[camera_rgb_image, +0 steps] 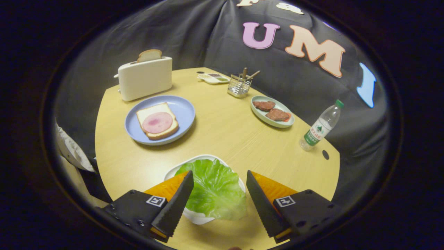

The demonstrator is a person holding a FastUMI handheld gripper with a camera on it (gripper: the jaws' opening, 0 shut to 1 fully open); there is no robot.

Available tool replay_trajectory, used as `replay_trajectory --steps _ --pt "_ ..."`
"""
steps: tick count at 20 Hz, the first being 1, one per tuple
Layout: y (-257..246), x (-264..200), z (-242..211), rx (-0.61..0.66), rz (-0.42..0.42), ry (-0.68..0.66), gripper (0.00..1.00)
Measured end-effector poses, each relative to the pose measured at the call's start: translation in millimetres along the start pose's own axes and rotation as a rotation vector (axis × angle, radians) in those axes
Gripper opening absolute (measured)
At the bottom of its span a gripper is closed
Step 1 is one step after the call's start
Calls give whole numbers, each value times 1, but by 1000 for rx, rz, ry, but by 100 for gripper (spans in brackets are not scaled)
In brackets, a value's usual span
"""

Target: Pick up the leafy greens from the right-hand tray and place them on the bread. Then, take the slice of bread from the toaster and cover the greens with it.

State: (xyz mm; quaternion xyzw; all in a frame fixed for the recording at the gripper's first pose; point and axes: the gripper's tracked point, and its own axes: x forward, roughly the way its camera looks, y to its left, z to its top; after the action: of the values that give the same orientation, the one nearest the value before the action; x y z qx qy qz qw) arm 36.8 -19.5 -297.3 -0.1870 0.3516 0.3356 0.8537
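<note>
Gripper view: your fingers (pixel 220 177) are spread apart, nothing clamped. The leafy greens (pixel 215 189) sit between them, on a white tray (pixel 194 217) at the near edge of the worktop (pixel 229 132). One leaf, ruffled edge, overhangs the tray's near rim. Neither finger touches the leaf as far as you can see; the tips flank it on both sides.

Beyond the fingers, toward the far left of the worktop, you have a blue plate (pixel 182 111) carrying a slice of bread (pixel 158 121) with a round pink slice of ham (pixel 158 122) lying on top. Bread lies flat, no greens on it yet.

Behind that plate, at the far left edge, a white toaster (pixel 145 78) stands upright. A second slice of bread (pixel 150 55) pokes out of its top slot, still in the toaster.

Toward the far right, a pale green oval dish (pixel 272 121) holds two brown meat patties (pixel 272 110), side by side. Behind it, a small wire caddy (pixel 239 86) with utensils standing in it, and next to that, at the far edge, a flat white divided tray (pixel 213 78).

A clear water bottle (pixel 321 126) with a green cap stands tilted in the view at the right edge of the worktop, well apart from the greens.
</note>
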Motion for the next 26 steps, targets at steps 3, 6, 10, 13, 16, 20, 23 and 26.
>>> replay_trajectory --steps 3,6,10,13,16,20,23,26 --pt "5 14 -12 5 32 41 99" --pt "12 24 -21 22 61 76 99" --pt "18 36 -33 40 78 116 99" --pt "21 40 -36 71 92 129 98" --pt "22 40 -40 122 112 143 97" --pt "25 40 -41 171 110 155 73" --pt "34 42 -39 175 110 172 50" --pt "34 40 -37 229 75 188 27"
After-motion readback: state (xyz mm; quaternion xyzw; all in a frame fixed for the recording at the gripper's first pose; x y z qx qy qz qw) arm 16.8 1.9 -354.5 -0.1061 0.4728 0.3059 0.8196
